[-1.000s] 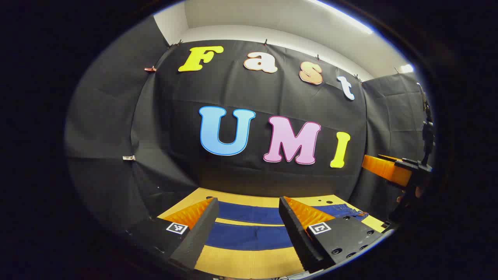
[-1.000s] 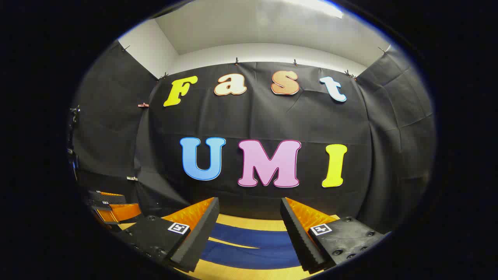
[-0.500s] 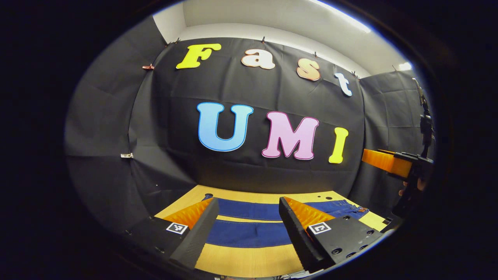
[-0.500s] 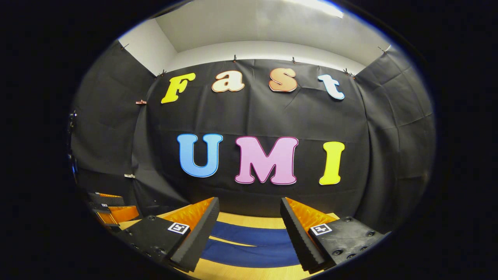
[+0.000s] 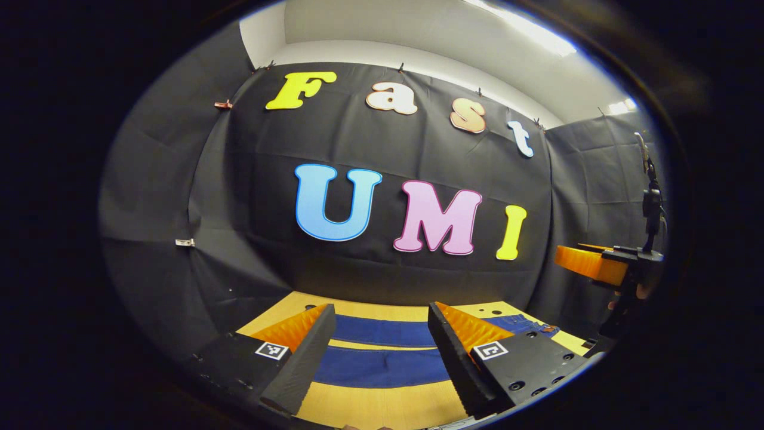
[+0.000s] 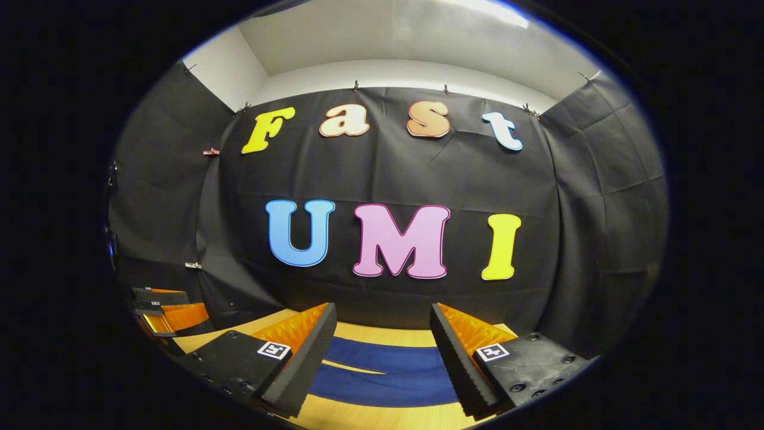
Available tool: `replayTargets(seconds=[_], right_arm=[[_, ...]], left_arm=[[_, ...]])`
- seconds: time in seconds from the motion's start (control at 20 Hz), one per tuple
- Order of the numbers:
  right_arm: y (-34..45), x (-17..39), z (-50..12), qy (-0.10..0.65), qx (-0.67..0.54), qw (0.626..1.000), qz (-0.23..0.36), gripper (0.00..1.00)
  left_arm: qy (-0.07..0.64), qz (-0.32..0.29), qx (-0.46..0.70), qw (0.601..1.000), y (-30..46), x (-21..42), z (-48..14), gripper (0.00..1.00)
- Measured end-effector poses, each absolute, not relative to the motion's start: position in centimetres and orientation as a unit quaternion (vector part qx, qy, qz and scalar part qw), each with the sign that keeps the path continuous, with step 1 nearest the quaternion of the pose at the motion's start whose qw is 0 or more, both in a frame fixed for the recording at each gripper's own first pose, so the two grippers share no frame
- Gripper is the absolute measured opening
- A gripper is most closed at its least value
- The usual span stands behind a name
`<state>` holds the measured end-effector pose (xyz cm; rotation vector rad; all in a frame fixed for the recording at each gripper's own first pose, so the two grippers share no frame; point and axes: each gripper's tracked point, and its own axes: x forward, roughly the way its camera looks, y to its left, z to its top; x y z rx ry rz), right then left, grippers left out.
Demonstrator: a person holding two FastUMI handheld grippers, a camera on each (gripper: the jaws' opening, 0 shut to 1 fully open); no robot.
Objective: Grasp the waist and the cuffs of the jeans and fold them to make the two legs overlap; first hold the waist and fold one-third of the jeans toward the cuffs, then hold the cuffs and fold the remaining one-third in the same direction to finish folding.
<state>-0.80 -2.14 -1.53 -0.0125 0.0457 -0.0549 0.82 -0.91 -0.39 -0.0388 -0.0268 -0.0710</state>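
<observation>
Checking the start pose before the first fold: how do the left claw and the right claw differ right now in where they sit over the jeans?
The left claw looks across both legs of the jeans with the waist end at its right edge; the right claw sees only plain leg fabric. The left claw's view takes in more of the wooden table than the right claw's. Both are open, empty and above the jeans, not touching them.

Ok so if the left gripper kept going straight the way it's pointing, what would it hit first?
Probably the black cloth wall. The left gripper, fingers open, points nearly level, above the jeans on the table. Depth is unclear.
</observation>
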Motion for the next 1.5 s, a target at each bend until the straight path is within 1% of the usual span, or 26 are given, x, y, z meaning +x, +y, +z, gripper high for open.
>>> replayTargets(seconds=[0.15, 0.35, 0.4, 0.5, 0.6, 0.65, 0.75, 0.9, 1.0, 1.1, 1.2, 1.25, 1.35, 1.45, 1.5], right_arm=[[-3.1, -0.9, -1.6, 0.026, -0.014, 0.999, -0.038, 0.96], [-4.4, -0.7, -1.4, 0.024, -0.028, 0.998, -0.050, 0.94], [-4.9, -0.6, -1.6, 0.029, -0.033, 0.998, -0.054, 0.97], [-5.6, -0.6, -3.0, 0.052, -0.046, 0.996, -0.058, 0.96], [-6.0, -0.3, -3.6, 0.068, -0.053, 0.995, -0.055, 0.95], [-6.3, -0.3, -3.8, 0.073, -0.056, 0.994, -0.057, 0.96], [-7.0, -0.1, -4.0, 0.079, -0.060, 0.993, -0.062, 0.96], [-8.4, -0.1, -4.5, 0.097, -0.075, 0.989, -0.079, 0.96], [-9.7, -0.3, -4.6, 0.106, -0.090, 0.986, -0.094, 0.95], [-11.1, -0.5, -5.0, 0.120, -0.096, 0.982, -0.108, 0.96], [-12.9, -1.0, -5.3, 0.130, -0.099, 0.978, -0.129, 0.96], [-13.9, -1.2, -5.5, 0.133, -0.104, 0.976, -0.140, 0.96], [-15.9, -1.6, -6.2, 0.143, -0.112, 0.971, -0.158, 0.96], [-17.6, -1.7, -6.9, 0.152, -0.117, 0.966, -0.172, 0.96], [-18.4, -1.5, -7.3, 0.156, -0.120, 0.964, -0.177, 0.96]], left_arm=[[-0.007, -0.027, -0.019, 0.999, -0.4, 1.8, -1.0, 0.96], [0.029, -0.010, 0.033, 0.999, 3.1, 3.4, -3.3, 0.96], [0.041, -0.010, 0.061, 0.997, 4.7, 3.9, -4.4, 0.96], [0.080, -0.015, 0.146, 0.986, 8.8, 4.6, -6.9, 0.95], [0.124, -0.036, 0.229, 0.965, 12.9, 5.7, -9.7, 0.98], [0.149, -0.056, 0.269, 0.950, 14.4, 6.4, -11.2, 0.98], [0.198, -0.103, 0.354, 0.908, 17.9, 7.6, -14.6, 0.98], [0.262, -0.163, 0.469, 0.828, 22.2, 9.5, -20.7, 0.98], [0.293, -0.204, 0.529, 0.770, 23.9, 10.8, -24.1, 0.98], [0.323, -0.229, 0.560, 0.728, 25.4, 11.7, -27.2, 0.98], [0.348, -0.246, 0.577, 0.696, 26.6, 12.4, -29.8, 0.98], [0.349, -0.251, 0.590, 0.683, 26.7, 13.0, -30.2, 0.99], [0.350, -0.263, 0.600, 0.669, 26.3, 13.4, -30.8, 0.98], [0.346, -0.274, 0.612, 0.656, 25.9, 14.9, -31.0, 0.94], [0.347, -0.279, 0.615, 0.650, 25.6, 15.5, -31.1, 0.94]])
